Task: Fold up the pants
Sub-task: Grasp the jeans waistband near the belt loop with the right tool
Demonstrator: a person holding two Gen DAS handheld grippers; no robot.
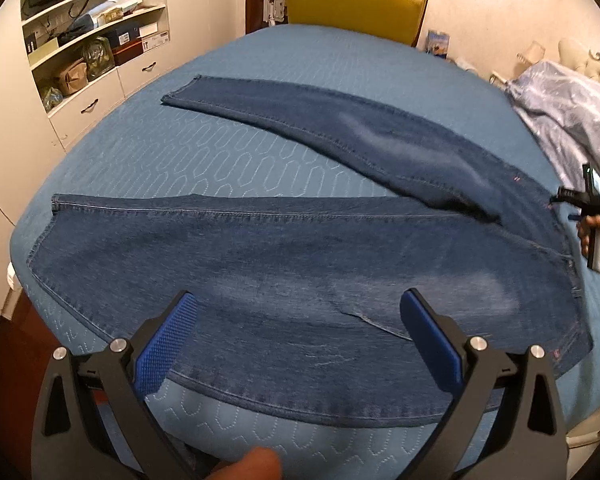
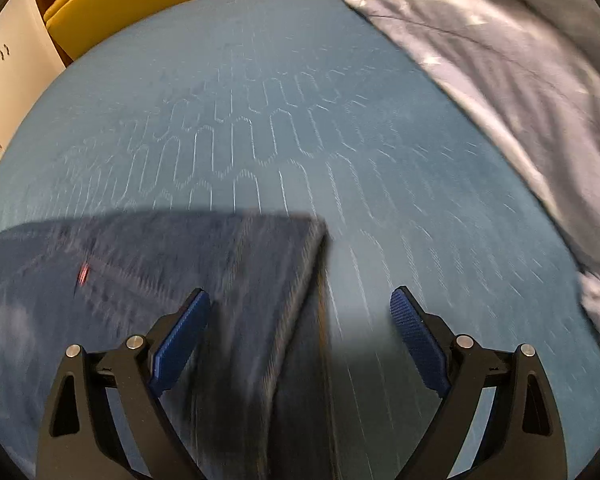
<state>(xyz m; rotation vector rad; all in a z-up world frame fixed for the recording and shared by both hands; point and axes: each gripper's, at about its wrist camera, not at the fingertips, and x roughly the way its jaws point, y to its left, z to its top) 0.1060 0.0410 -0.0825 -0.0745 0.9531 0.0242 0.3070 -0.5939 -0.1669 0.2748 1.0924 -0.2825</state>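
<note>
My left tool (image 1: 298, 320) sits nearest, jaws spread wide and empty, over the near leg of the jeans (image 1: 300, 248), which lie flat on the blue bedspread (image 1: 148, 160) with legs splayed apart. My right tool (image 2: 300, 328) also gapes, nothing pinched, above the waistband corner in a blurry view. Step looks like the approach before the first fold. Next move, I judge: drop both tools onto the near edge, pinch denim only, not bedspread, and carry one leg over the other.
</note>
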